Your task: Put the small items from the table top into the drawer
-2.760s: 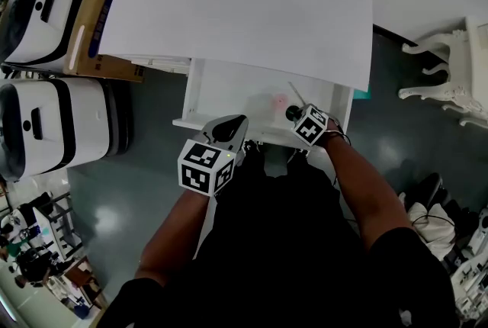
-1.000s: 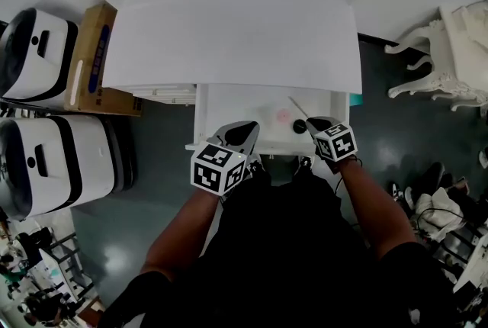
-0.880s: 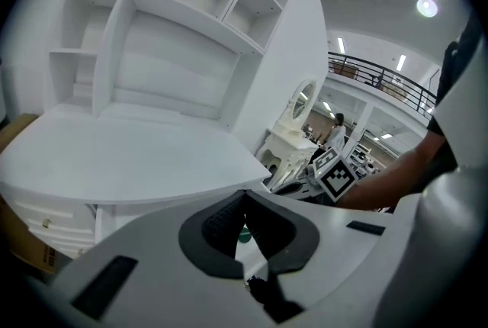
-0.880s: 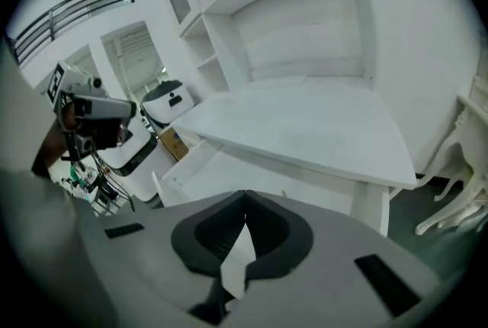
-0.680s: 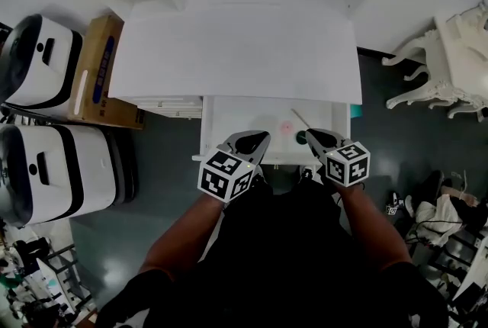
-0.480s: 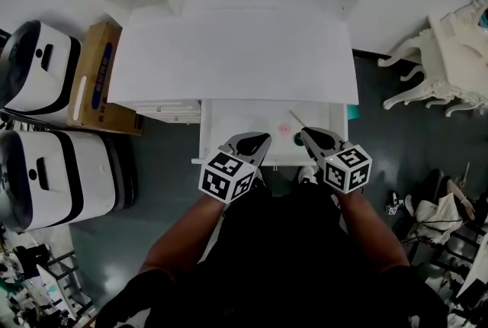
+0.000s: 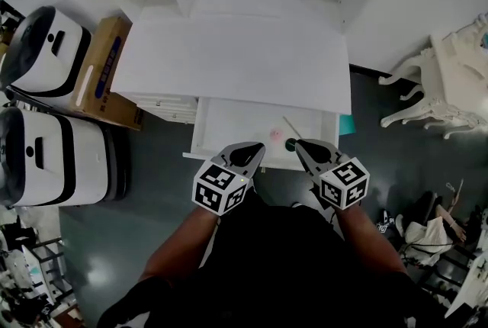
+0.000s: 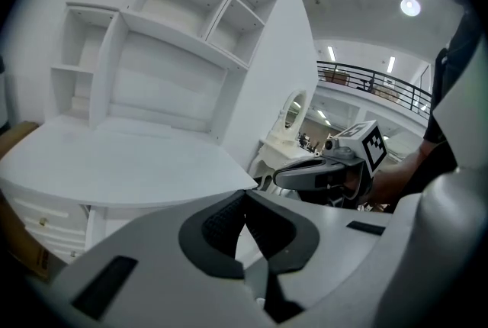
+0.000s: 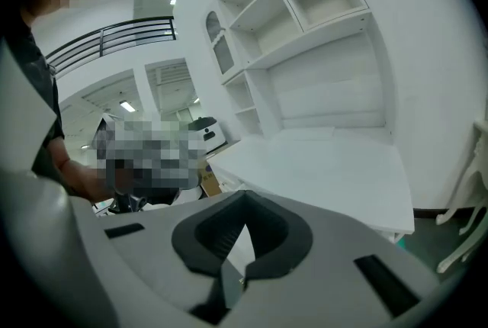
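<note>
Here the left tool point(image 7: 257, 149) and right tool point(image 7: 300, 145) sit closed, empty.

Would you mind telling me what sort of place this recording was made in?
Probably a large indoor hall staged with furniture: a white desk with shelves, a railed mezzanine, and bulky white machines beside it.

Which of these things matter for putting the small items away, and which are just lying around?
For the job: open drawer, with pink item, dark round item and thin stick inside; table top; left tool and right tool, both shut.

Lying about: cardboard box; white machines; ornate white furniture.
</note>
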A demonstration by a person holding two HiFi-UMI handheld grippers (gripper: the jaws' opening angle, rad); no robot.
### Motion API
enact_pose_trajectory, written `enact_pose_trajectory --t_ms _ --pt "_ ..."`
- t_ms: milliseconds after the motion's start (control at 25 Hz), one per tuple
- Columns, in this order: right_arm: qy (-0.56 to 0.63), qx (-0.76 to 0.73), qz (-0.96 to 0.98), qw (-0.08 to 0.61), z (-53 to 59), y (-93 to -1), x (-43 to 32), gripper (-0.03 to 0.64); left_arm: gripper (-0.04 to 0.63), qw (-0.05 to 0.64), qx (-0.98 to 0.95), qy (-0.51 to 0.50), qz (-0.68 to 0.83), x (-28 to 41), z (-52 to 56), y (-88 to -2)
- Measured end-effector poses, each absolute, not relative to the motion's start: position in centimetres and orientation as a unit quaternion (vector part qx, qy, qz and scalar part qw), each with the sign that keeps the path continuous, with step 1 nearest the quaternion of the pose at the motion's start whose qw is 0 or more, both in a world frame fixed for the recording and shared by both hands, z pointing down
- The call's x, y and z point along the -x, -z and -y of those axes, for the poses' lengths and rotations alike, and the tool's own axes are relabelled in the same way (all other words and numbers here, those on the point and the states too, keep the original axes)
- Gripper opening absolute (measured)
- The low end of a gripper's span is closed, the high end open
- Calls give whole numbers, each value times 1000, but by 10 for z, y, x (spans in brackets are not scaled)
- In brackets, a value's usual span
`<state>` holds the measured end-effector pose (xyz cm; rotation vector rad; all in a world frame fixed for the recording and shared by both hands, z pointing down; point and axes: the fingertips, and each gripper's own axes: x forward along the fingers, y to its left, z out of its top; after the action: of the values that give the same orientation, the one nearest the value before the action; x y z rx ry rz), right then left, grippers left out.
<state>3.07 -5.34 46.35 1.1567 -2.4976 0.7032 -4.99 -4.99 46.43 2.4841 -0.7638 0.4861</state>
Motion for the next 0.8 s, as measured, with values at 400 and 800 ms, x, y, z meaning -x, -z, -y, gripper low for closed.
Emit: enact_pose_trajectory --t_ms 400,800 --pt "-233 -376 887 129 -9 -452 -87 25 3 223 -906 -174 314 -10 -8 -447" --pt "-260 -352 892 111 -76 -460 -136 25 3 233 -891 -174 347 -49 -81 -453"
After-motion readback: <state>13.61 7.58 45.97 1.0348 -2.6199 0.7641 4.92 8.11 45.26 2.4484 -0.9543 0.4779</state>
